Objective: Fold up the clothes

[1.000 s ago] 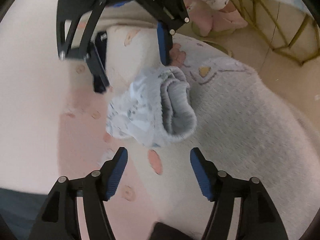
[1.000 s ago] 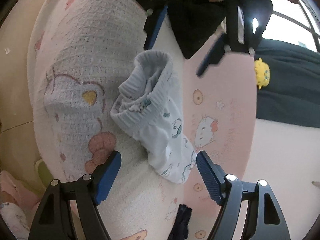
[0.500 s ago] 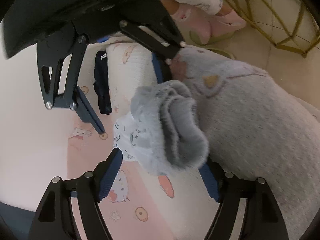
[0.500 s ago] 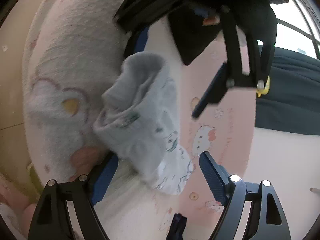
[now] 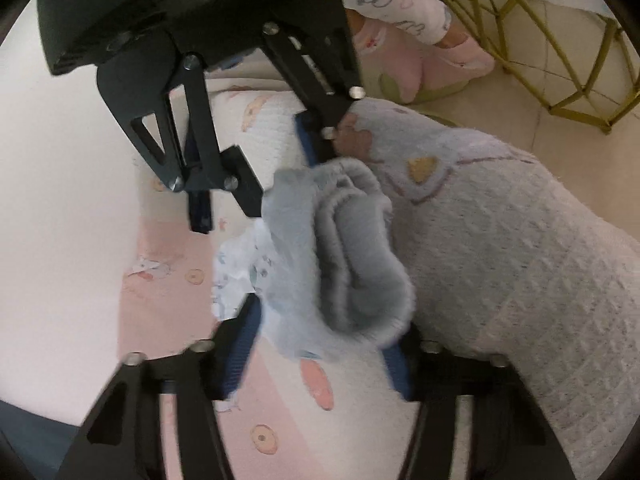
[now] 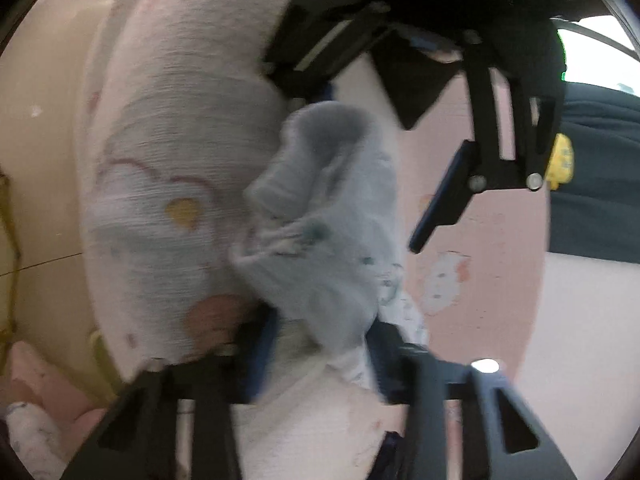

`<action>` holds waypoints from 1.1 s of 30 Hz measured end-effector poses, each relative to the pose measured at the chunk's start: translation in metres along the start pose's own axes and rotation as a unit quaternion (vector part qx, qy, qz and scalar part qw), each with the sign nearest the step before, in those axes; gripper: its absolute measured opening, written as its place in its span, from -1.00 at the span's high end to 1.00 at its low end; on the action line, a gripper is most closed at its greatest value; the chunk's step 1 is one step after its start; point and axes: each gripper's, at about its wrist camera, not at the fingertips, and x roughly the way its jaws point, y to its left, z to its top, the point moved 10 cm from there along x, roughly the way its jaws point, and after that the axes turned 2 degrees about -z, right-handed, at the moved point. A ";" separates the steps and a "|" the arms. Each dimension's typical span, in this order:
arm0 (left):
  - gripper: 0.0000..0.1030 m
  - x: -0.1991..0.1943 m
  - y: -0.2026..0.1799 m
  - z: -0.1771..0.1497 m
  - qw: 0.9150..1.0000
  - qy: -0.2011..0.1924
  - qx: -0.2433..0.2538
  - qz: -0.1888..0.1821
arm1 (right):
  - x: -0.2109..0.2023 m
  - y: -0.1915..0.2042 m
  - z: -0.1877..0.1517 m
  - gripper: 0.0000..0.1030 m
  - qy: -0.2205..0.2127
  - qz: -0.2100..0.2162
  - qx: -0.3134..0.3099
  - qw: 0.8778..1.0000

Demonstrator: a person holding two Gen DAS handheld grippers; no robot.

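Closing both sets of jaws, I am pinching the pale blue sock (image 5: pixel 320 248) on the cartoon blanket (image 5: pixel 520 260): left gripper (image 5: pixel 320 344) clamping its cuff, right gripper (image 6: pixel 320 352) clamping its toe end

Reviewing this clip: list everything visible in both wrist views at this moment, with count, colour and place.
socks: a bunched pair, it seems, pale blue with small prints, on the blanket, between both sets of jaws.
blanket: one, pink, white and grey-blue with cartoon prints, under the socks.
dark garment: one, navy with a yellow motif, at the right edge of the right wrist view.
gold wire frame: one, on the floor, upper right of the left wrist view.
person's leg: one, in white printed trousers, near the frame.
left gripper: black with blue pads, its jaws just closing around the cuff end.
right gripper: same build, its jaws just closing around the toe end.
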 end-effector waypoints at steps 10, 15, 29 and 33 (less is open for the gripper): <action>0.71 0.009 0.009 0.007 0.990 0.031 -0.106 -0.084 | -0.002 -0.001 0.001 0.56 0.005 0.071 0.065 0.995; 0.65 0.005 0.025 0.006 0.979 0.043 -0.164 -0.117 | -0.004 -0.011 0.000 0.58 -0.006 0.119 0.121 0.986; 0.65 -0.001 0.087 -0.022 0.933 0.045 -0.324 -0.153 | -0.014 -0.067 -0.019 0.58 -0.050 0.196 0.244 0.948; 0.64 0.002 0.115 -0.034 0.909 0.051 -0.389 -0.140 | -0.013 -0.085 -0.032 0.58 -0.061 0.225 0.316 0.919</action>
